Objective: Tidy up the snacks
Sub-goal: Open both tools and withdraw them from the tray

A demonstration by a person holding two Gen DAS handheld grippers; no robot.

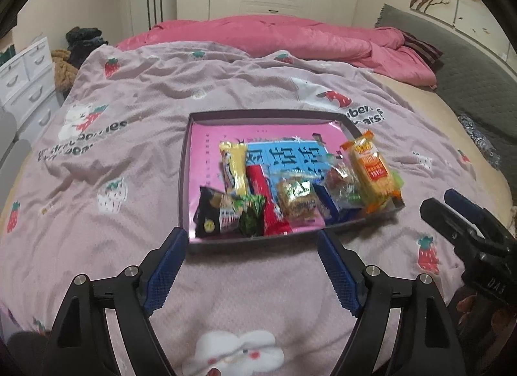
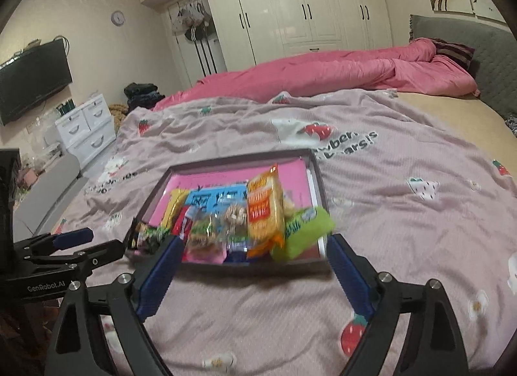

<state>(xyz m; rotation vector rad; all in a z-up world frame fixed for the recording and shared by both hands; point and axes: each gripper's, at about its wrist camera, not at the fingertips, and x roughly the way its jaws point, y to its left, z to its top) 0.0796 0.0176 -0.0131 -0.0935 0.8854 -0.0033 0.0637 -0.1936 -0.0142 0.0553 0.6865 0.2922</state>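
Note:
A shallow dark-rimmed tray (image 1: 265, 113) (image 2: 226, 162) with a pink lining lies on the strawberry-print blanket. Several wrapped snacks are heaped in its near half: an orange-yellow cracker packet (image 1: 371, 166) (image 2: 263, 211), a yellow bar (image 1: 234, 166), a red packet (image 1: 265, 198), a black packet (image 1: 215, 211) and a green packet (image 2: 303, 230). My left gripper (image 1: 252, 240) (image 2: 103, 240) is open just short of the tray's near rim, with nothing between its fingers. My right gripper (image 2: 255, 241) (image 1: 439, 204) is open at the tray's near right corner, also holding nothing.
A pink quilt (image 1: 290, 36) is bunched along the far side of the bed, against a grey headboard (image 1: 468, 69). White drawers (image 1: 26, 85) and a wall TV (image 2: 32, 85) stand off the bed to the left. Flat blanket (image 2: 404, 214) stretches right of the tray.

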